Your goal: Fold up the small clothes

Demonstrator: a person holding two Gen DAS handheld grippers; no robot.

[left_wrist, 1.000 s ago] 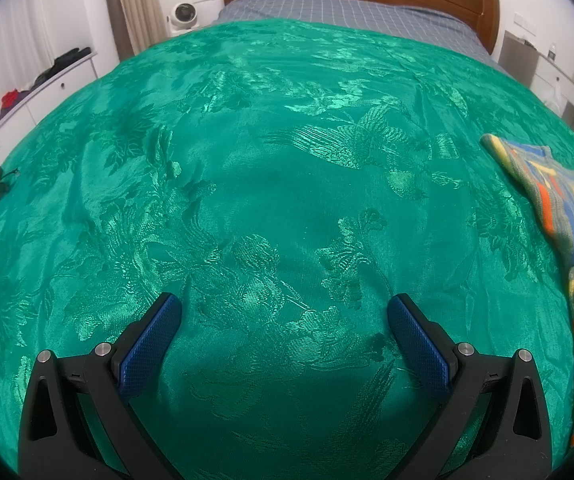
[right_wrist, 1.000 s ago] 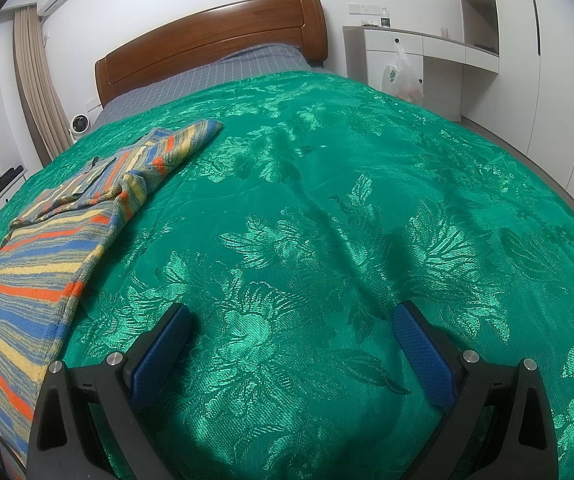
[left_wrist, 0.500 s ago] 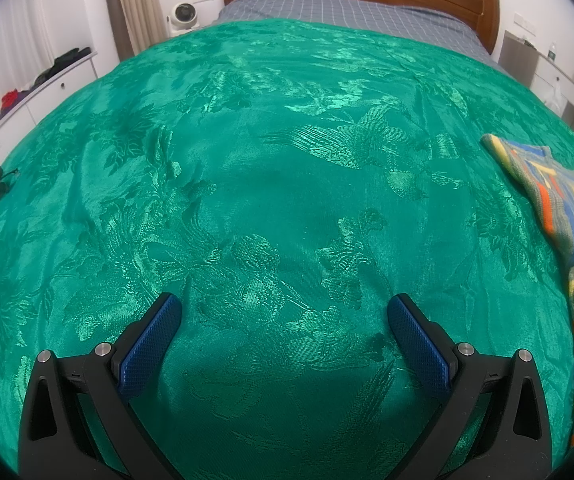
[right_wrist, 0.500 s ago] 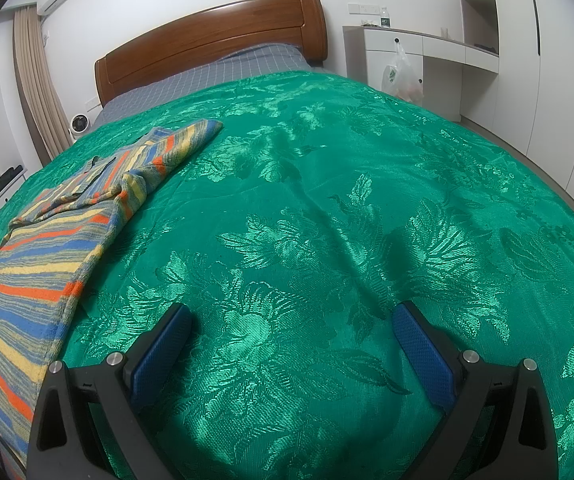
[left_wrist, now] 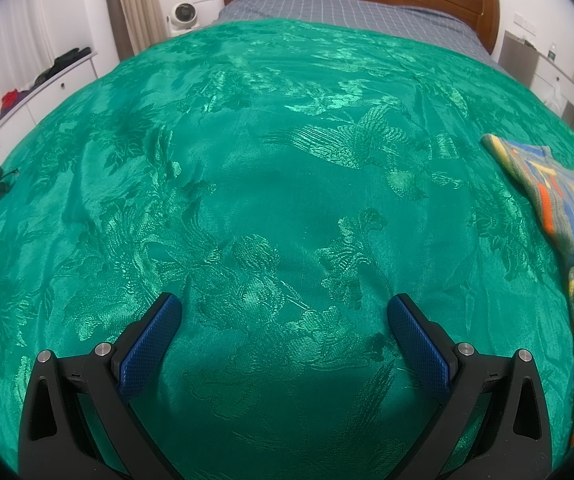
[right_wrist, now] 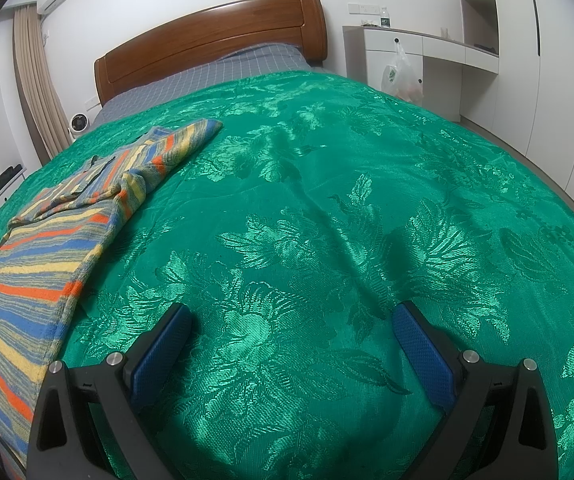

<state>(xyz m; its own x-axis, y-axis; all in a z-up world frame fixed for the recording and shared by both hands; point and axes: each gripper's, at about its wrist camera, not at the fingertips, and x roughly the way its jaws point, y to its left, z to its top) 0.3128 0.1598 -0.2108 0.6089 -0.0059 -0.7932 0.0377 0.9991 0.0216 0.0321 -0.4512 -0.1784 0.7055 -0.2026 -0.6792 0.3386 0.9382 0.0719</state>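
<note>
A small striped garment (right_wrist: 47, 248) in blue, yellow, orange and grey lies flat on the green bedspread (right_wrist: 327, 200), with a sleeve folded across its top. In the right wrist view it fills the left side; my right gripper (right_wrist: 291, 316) stands open over bare cloth to its right. The left wrist view catches the striped garment (left_wrist: 567, 208) at the far right edge. My left gripper (left_wrist: 285, 306) is open above the green bedspread (left_wrist: 247, 160), well left of the garment. Neither gripper holds anything.
A wooden headboard (right_wrist: 211, 44) and grey checked sheet (left_wrist: 347, 12) lie at the far end. White cabinets with a plastic bag (right_wrist: 401, 76) stand right of the bed. A small white fan (left_wrist: 183, 14) and a low white shelf (left_wrist: 27, 92) are on the left.
</note>
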